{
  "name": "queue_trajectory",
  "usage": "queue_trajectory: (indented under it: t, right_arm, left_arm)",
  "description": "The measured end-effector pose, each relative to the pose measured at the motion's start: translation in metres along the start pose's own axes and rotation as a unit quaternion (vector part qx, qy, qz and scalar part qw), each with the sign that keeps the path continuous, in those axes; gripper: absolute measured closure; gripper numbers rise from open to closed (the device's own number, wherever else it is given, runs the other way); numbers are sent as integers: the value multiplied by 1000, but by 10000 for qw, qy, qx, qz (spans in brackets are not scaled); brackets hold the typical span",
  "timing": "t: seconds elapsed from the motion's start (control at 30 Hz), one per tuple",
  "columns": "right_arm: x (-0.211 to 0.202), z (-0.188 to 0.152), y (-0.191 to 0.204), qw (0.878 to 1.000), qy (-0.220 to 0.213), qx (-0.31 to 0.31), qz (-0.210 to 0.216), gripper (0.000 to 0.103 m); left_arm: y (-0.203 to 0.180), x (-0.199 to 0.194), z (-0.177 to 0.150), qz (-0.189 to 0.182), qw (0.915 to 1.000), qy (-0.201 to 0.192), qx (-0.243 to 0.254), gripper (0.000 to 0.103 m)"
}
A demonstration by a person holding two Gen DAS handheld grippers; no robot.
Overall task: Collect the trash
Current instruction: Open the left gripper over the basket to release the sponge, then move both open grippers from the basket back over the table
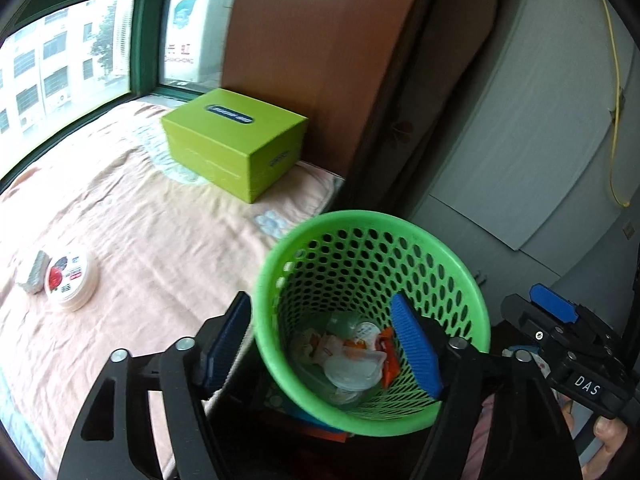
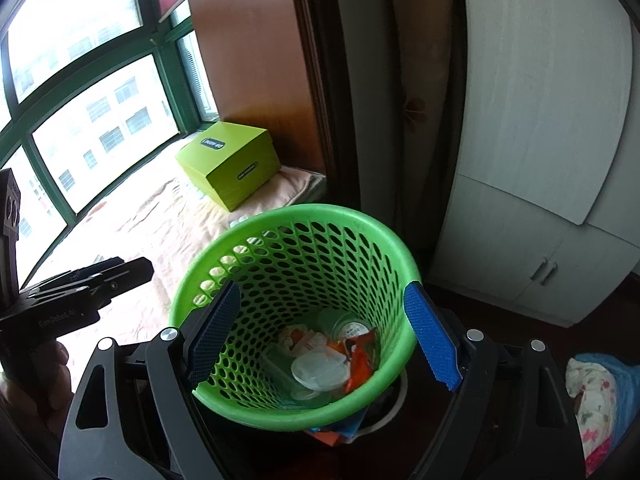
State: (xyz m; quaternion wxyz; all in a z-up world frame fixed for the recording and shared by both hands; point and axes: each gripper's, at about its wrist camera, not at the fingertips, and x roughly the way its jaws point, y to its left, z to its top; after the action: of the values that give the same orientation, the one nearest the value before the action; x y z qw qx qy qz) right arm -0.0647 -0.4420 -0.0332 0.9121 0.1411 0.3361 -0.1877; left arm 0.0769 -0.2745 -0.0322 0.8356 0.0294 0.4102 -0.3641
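A green perforated waste basket [image 1: 320,240] stands beside the bed and holds several wrappers and plastic lids [image 1: 352,356]; it also shows in the right wrist view [image 2: 296,216], with the trash [image 2: 324,360] at its bottom. My left gripper [image 1: 324,344] is open and empty, its jaws straddling the basket's near rim. My right gripper [image 2: 320,336] is open and empty above the basket mouth. A round white container [image 1: 72,278] and a small grey-white block [image 1: 34,272] lie on the pink bedspread at the left.
A lime-green box [image 1: 236,140] sits on the bed [image 1: 140,220] by the window, also in the right wrist view [image 2: 230,164]. A brown wardrobe panel [image 1: 320,40] and white cupboards [image 2: 540,160] stand behind. Floral cloth [image 2: 596,400] lies on the floor at the right.
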Motion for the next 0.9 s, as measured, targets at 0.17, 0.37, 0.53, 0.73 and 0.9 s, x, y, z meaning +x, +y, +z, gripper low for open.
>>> queue_trajectory:
  t: [0.17,0.37,0.53,0.73,0.9]
  right_arm:
    - [5,2,14,9998,46,-128,139,18]
    - [11,5,41,9986,82,-385,342,17]
    - [17,8,66,9967,118,-594,541,17]
    - [26,11,98,9931,159,-884,758,16]
    - [36,14,126,9892,194,-1124,915,15]
  left_arm:
    - [24,-14,-2,239,9995,-120,-159,22]
    - [61,-30,-5,595,9970,-232,-439,18]
    - [94,-45,-7,867,9932,-334,-700,15]
    - [129,-60,-12,1167,9877,-388,-966,14]
    - [153,-72,-16,1399,9826,-470,-1129,10]
